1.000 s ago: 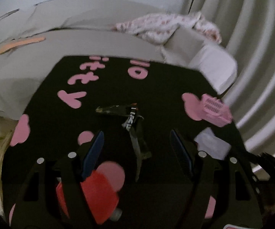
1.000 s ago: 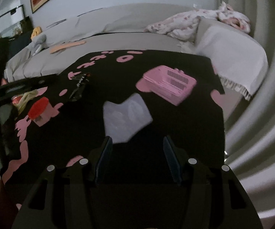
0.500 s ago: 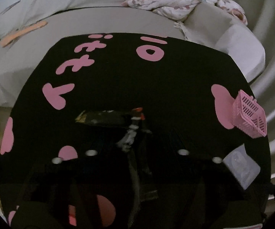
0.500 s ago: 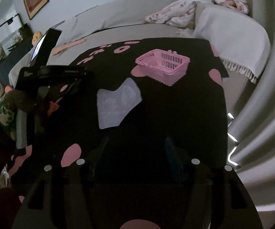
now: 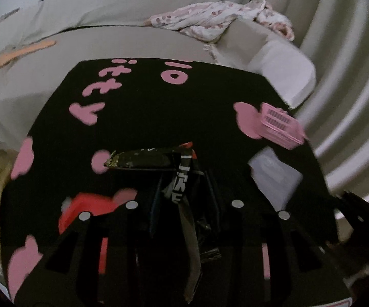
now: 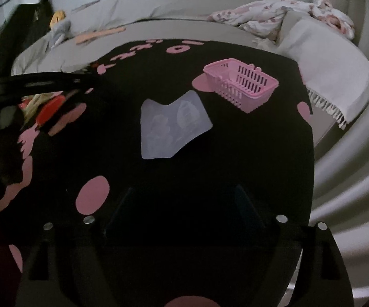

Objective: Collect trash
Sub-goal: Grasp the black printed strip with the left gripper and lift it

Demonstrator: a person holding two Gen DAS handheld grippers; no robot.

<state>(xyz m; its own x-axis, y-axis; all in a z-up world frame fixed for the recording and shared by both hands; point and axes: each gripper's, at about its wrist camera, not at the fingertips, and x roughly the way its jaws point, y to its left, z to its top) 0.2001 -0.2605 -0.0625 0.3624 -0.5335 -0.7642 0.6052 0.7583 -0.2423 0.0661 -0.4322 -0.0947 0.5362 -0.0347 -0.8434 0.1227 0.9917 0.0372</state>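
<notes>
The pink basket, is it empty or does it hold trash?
Empty, as far as visible: the pink basket stands upright and only its slotted inner walls show.

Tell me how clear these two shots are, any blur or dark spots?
Left wrist view: dim, with motion smear on the pink basket and white packet; the left tongs blend into the black cloth. Right wrist view: basket and packet are sharper, but the right tongs are nearly lost in shadow; both bend at the fisheye edges.
</notes>
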